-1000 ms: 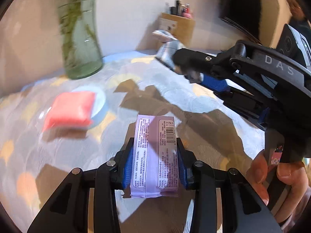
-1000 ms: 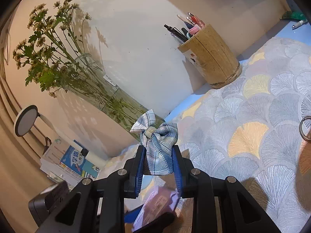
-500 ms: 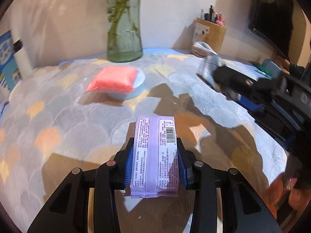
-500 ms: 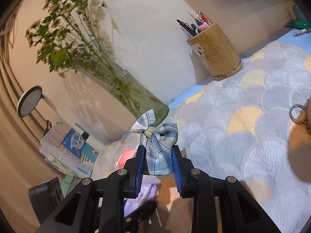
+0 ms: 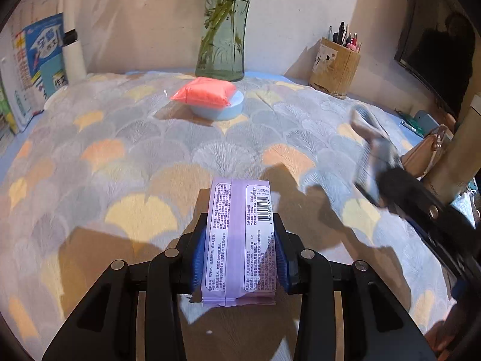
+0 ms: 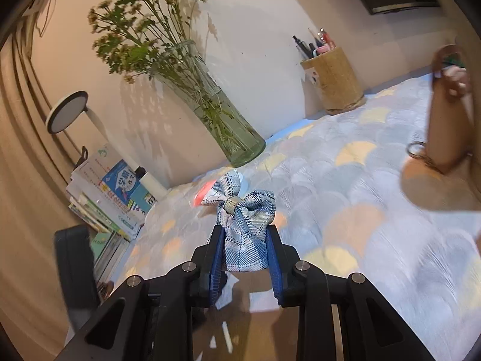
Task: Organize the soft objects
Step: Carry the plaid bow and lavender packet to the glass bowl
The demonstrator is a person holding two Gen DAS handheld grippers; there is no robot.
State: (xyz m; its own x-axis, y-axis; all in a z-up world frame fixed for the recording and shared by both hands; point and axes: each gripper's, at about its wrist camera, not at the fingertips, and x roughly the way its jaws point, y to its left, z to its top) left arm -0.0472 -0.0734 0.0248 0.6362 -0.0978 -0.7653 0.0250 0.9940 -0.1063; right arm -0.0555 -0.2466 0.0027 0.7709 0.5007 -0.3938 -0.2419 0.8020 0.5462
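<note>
Left wrist: open tablecloth (image 5: 135, 150) between the held purple pack (image 5: 237, 240) and blue bowl (image 5: 219, 111).

- The tissue pack (image 5: 239, 237) was pale purple with white label panels and black print.
- The bow (image 6: 245, 221) was a blue, white and grey plaid.
- The soft packet (image 5: 204, 94) was coral pink, on a light blue dish (image 5: 224, 111).
- The tablecloth (image 5: 144, 156) bore grey, yellow and orange fan shapes.
- The vase (image 6: 222, 120) was greenish clear glass with green stems.
- The pen holder (image 6: 335, 79) was tan.
- The gripper pads (image 6: 217, 258) were blue on black.
</note>
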